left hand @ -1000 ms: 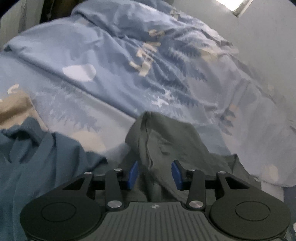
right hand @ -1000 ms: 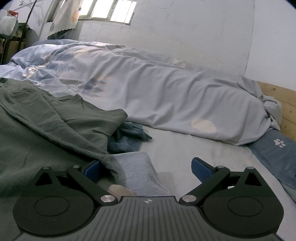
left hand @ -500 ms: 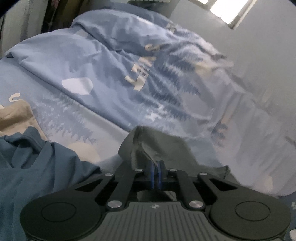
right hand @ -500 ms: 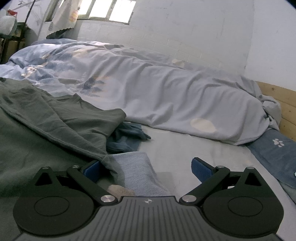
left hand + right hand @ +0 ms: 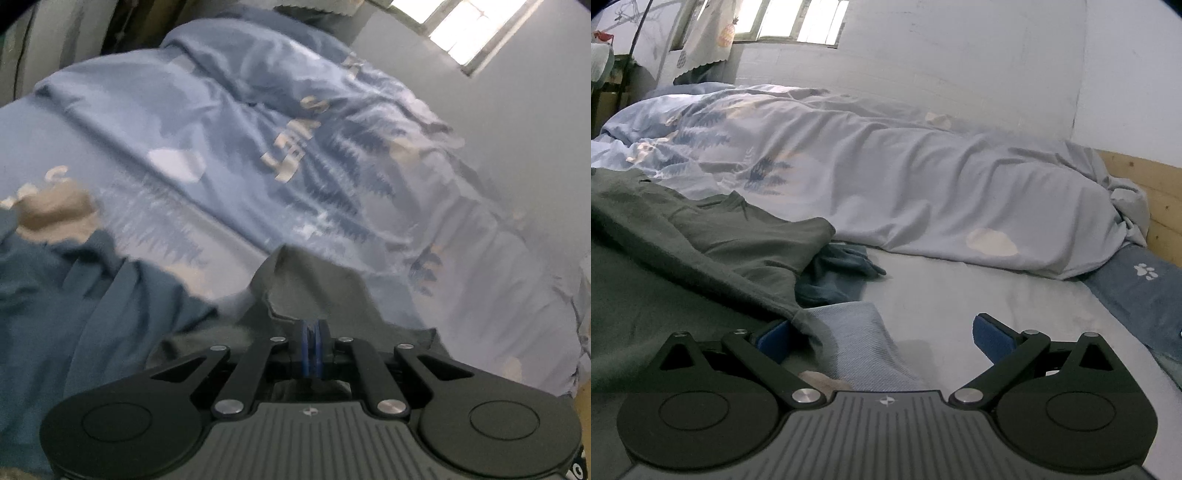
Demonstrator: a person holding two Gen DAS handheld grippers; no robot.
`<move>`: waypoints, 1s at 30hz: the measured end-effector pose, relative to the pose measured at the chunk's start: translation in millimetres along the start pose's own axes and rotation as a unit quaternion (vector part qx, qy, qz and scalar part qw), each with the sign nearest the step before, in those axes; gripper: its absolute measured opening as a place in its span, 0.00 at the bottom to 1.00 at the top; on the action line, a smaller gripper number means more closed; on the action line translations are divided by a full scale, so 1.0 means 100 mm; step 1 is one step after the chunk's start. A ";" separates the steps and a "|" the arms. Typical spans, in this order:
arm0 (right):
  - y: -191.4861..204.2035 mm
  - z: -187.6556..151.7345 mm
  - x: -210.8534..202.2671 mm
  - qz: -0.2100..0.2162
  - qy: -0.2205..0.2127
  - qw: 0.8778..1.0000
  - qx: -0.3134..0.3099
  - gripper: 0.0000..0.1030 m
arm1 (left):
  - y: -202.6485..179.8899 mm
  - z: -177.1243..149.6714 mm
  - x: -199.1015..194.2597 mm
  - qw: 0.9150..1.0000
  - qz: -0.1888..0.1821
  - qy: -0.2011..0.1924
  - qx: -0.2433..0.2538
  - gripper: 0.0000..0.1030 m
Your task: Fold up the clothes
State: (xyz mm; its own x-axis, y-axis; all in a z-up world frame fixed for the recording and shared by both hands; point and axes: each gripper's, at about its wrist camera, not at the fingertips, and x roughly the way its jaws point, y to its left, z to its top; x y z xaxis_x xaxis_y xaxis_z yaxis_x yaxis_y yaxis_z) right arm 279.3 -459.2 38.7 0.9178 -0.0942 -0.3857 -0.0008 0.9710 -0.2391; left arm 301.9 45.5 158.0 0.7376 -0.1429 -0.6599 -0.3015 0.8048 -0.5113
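**Left gripper pinching the grey shirt on the bed**

I see the blue patterned duvet [image 5: 280, 155] filling the upper frame. The grey shirt [image 5: 314, 288] sits lower centre, bunched, with my left gripper [image 5: 312, 345] clamped on its fold. My right gripper [image 5: 882, 336] gapes wide, gripping nothing, over a light-blue cloth [image 5: 857, 332].

Black gripper [image 5: 312, 347] (blue pads, silver screws).

A: Where is there free room?
B: The bare sheet [image 5: 942, 295] ahead of the right tongs [image 5: 882, 332].
A: What blocks?
B: The bunched duvet [image 5: 923, 192] beyond; grey shirt [image 5: 701, 251] and blue garment [image 5: 834, 273] to the left.
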 end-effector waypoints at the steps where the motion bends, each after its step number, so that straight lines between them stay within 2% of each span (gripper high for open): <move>1: 0.00 0.00 -0.01 0.000 0.000 1.000 0.000 0.97 | 0.04 -0.03 -0.01 1.000 0.002 0.002 -0.003 0.02; 13: -0.04 0.02 -0.09 0.006 -0.007 1.000 -0.015 0.97 | 0.21 -0.26 -0.18 1.000 0.012 -0.001 -0.006 0.02; 18: -0.06 0.02 -0.10 0.024 0.012 0.999 -0.021 0.97 | 0.28 -0.38 -0.16 1.000 0.021 0.003 -0.003 0.03; 25: -0.25 0.05 -0.30 0.067 0.032 0.997 -0.032 0.97 | 0.24 -0.44 -0.19 0.999 0.025 -0.012 0.021 0.05; 28: -0.32 0.13 -0.47 0.073 0.026 0.997 -0.024 0.97 | 0.29 -0.44 -0.32 0.999 0.008 -0.032 0.010 0.15; 30: -0.36 0.20 -0.63 0.077 0.013 0.997 -0.015 0.97 | 0.36 -0.44 -0.51 0.999 -0.011 -0.053 0.000 0.33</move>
State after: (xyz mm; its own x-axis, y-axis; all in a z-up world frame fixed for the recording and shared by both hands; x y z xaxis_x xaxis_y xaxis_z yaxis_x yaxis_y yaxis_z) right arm 229.1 -483.8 89.5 0.8956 0.0488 -0.4422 -0.1525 0.9674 -0.2022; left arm 226.9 56.6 149.1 0.8044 -0.0993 -0.5857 -0.2833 0.8025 -0.5251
